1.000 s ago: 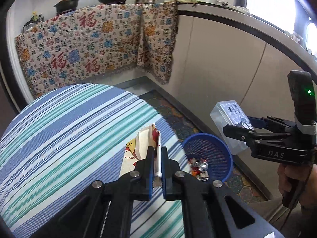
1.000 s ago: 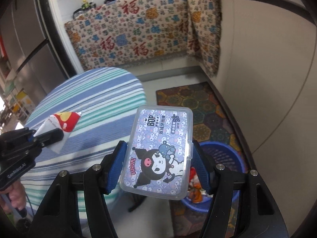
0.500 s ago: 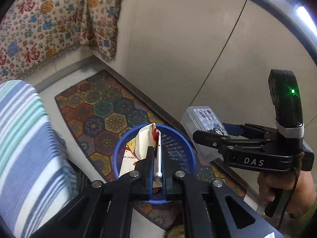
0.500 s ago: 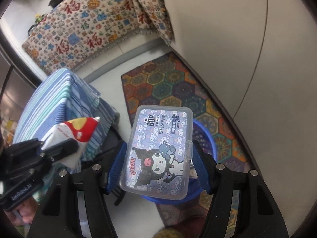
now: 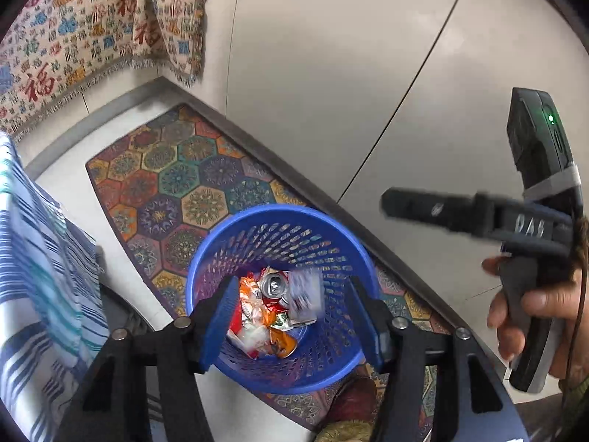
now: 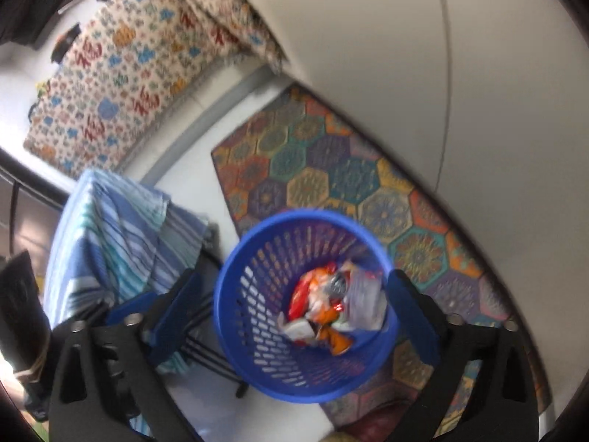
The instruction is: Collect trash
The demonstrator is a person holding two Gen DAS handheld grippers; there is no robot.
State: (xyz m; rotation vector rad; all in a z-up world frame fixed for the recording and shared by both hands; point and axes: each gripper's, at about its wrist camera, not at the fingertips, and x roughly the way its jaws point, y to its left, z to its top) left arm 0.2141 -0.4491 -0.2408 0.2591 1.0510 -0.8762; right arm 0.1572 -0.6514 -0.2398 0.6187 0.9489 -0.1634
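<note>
A blue mesh basket (image 5: 313, 368) stands on the floor right below both grippers. My left gripper (image 5: 294, 316) hangs over its mouth, jaws opening, with nothing between the blue pads. In the basket lie a crushed can (image 5: 274, 285), a heap of wrappers (image 5: 254, 328) and a clear plastic box (image 5: 305, 296), which is blurred. My right gripper (image 6: 294, 313) is also above the basket (image 6: 276, 368), its jaws opening wide and empty, and the box (image 6: 364, 302) lies below it. From the left wrist view the right gripper (image 5: 397, 204) shows at the right, held by a hand (image 5: 533, 313).
A table under a striped blue cloth (image 5: 36, 276) stands just left of the basket, its dark legs close to it. A hexagon-patterned rug (image 5: 176, 176) lies under the basket. Pale cabinet fronts (image 5: 331, 73) run behind, and a patterned cloth (image 5: 73, 37) hangs at the far left.
Both grippers swung from the table down to over the basket. The left let go of the red and white wrapper, the right let go of the plastic box; the box has dropped in.
</note>
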